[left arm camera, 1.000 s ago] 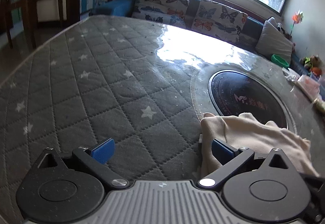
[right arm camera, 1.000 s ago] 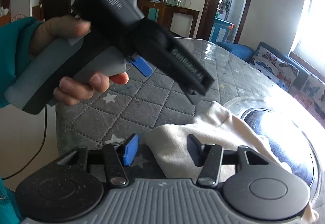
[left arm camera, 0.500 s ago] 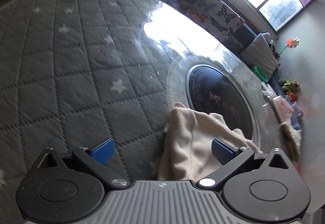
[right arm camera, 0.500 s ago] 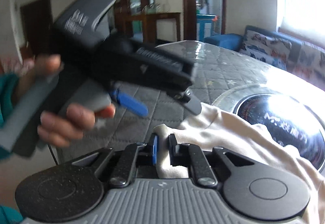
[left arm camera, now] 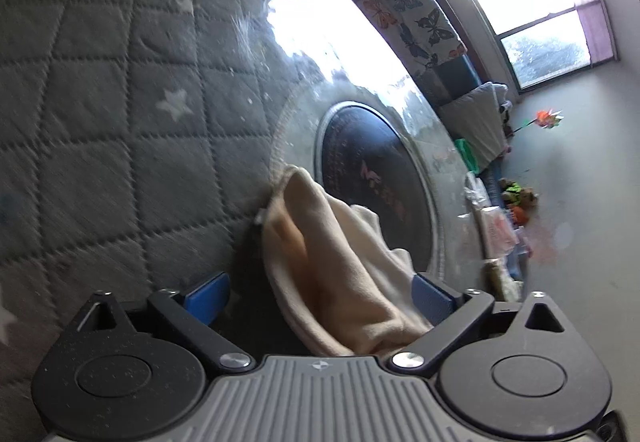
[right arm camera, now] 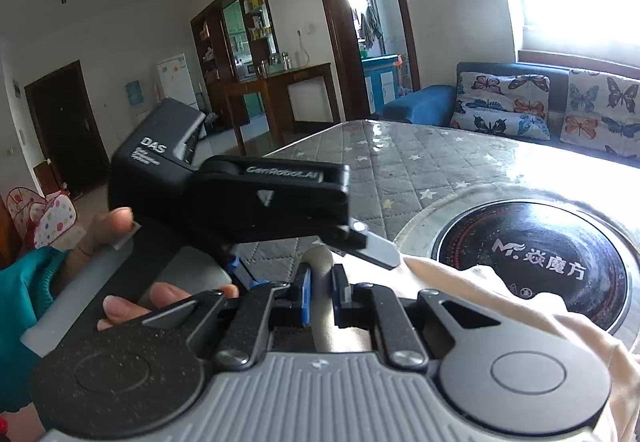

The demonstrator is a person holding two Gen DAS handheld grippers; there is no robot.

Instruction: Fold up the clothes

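On the left of the right wrist view, the person's left hand point(right arm camera: 120, 282) grips the handle of the left gripper point(right arm camera: 360, 242), whose body now lies nearly level where a second ago it pointed steeply down — its tip sits just over the cream garment point(right arm camera: 500, 302). Seen from its own camera, the left gripper point(left arm camera: 320, 294) has its blue pads point(left arm camera: 208, 294) wide apart, as they were earlier, with a fold of the cream garment point(left arm camera: 340, 262) now lying between them and against the right pad; nothing is pinched. That view has tilted since the earlier frame, and the cloth has come from the right edge to the middle. Right of this, the right gripper point(right arm camera: 320, 290) has gone from wide open to closed on a raised fold of the garment, the cloth rising between its pads. The garment lies on the grey quilted table cover point(right arm camera: 400, 165), its far right part draped over the dark round cooktop point(right arm camera: 540, 242). Beyond on the right stands the butterfly-print sofa point(right arm camera: 520, 101).
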